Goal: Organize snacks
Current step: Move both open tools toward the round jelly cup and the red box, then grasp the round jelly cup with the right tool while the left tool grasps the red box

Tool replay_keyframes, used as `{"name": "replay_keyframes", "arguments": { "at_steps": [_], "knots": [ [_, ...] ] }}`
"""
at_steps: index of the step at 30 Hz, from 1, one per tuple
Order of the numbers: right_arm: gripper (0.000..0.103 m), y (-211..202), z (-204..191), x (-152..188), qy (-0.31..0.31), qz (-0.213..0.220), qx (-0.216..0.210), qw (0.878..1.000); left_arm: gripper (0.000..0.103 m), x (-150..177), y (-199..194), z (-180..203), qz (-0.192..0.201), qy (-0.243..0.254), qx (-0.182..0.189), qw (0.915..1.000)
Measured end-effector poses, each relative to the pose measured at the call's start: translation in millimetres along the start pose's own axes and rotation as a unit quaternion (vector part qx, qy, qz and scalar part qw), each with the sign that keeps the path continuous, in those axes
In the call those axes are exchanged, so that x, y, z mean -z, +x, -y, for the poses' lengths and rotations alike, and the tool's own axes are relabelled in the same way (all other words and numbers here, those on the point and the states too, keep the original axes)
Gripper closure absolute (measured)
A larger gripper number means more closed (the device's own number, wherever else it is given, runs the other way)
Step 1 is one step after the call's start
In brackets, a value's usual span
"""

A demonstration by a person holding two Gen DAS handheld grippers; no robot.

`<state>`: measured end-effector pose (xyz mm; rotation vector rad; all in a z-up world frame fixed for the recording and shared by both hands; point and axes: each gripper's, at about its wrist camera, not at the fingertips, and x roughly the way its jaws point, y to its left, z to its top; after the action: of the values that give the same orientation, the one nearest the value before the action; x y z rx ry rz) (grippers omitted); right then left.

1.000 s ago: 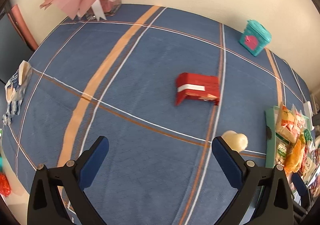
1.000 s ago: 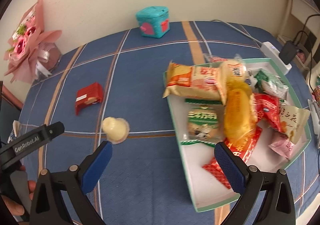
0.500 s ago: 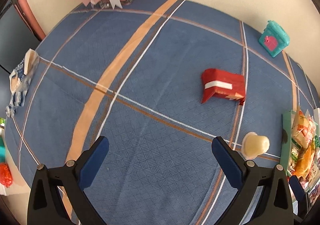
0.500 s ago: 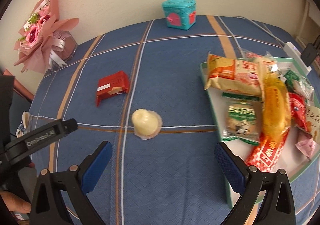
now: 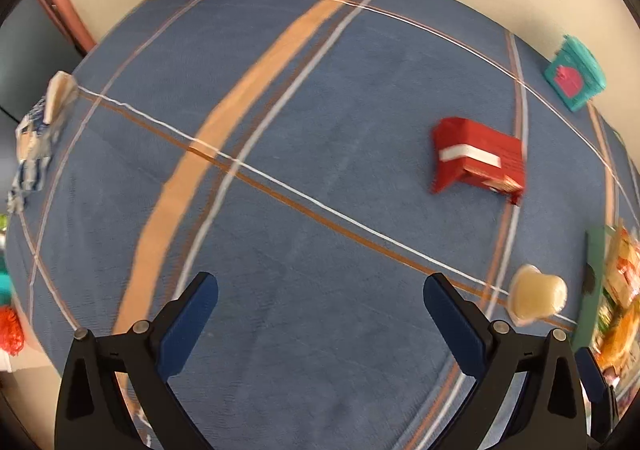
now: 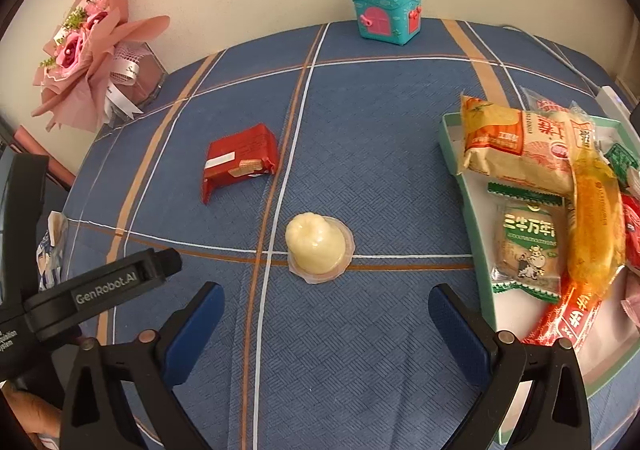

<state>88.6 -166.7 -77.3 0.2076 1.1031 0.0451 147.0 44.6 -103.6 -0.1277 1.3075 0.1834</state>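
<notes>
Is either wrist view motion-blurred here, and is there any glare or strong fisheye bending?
Left wrist: smeared, the red pack and tray edges streaked, cloth lines bowed, the claw sharp. Right wrist: crisp, print on the green packet readable, soft even light, no strong glare, stripes curved toward the rim.
</notes>
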Motion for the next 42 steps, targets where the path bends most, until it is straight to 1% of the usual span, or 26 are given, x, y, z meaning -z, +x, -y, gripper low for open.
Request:
{"name": "replay_keyframes", "arguments": {
  "at_steps": [2,7,12,20,22,24,26,28,30,34,37,39,42],
  "knots": [
    [0.000,3.7,-1.8,-0.9,-0.003,-0.003,-0.003,1.000,0.001,-1.7,0.4,-3.5,0.003,-0.008,-0.004,1.0000],
    [0.000,13.4,-9.2,-2.1,-0.016,-0.008,-0.004,1.000,0.001,-4.4,4.0,-15.3,0.000,-0.030,-0.001,0.9995],
    [0.000,28.3,-13.3,-1.7,-0.023,-0.025,0.000,0.999,0.001,-7.3,4.8,-26.7,0.004,-0.046,0.002,0.9989],
    [0.001,44.5,-14.7,-6.8,-0.026,-0.028,0.025,0.999,0.001,-13.8,7.8,-26.1,0.003,-0.044,0.011,0.9990],
    [0.004,47.1,-14.3,-9.3,-0.027,-0.027,0.028,0.999,0.001,-15.6,7.0,-21.9,0.004,-0.043,0.012,0.9990],
    [0.009,49.6,-15.8,-12.2,-0.032,-0.025,0.038,0.998,0.001,-17.3,4.9,-17.8,0.008,-0.042,0.013,0.9990],
    [0.011,51.8,-18.5,-14.6,-0.041,-0.022,0.047,0.998,0.001,-18.4,2.6,-13.0,0.013,-0.038,0.015,0.9991],
    [0.016,53.8,-23.8,-17.2,-0.052,-0.019,0.056,0.997,0.001,-18.6,0.3,-7.3,0.015,-0.037,0.015,0.9991],
    [0.022,56.6,-28.2,-18.5,-0.063,-0.016,0.069,0.996,0.001,-20.1,0.1,-4.4,0.017,-0.034,0.016,0.9991],
    [0.029,58.6,-35.5,-19.1,-0.073,-0.012,0.083,0.994,0.001,-20.4,1.5,1.3,0.016,-0.033,0.014,0.9992],
    [0.036,56.4,-38.2,-18.6,-0.071,-0.009,0.084,0.994,0.001,-18.5,-0.3,9.2,0.018,-0.031,0.013,0.9993],
    [0.046,54.3,-38.2,-19.2,-0.070,-0.008,0.086,0.994,0.001,-12.8,-0.7,2.8,0.019,-0.030,0.013,0.9993],
    [0.055,53.4,-32.4,-21.2,-0.068,-0.007,0.084,0.994,0.001,-10.5,-2.0,4.7,0.021,-0.030,0.013,0.9993]
  ]
}}
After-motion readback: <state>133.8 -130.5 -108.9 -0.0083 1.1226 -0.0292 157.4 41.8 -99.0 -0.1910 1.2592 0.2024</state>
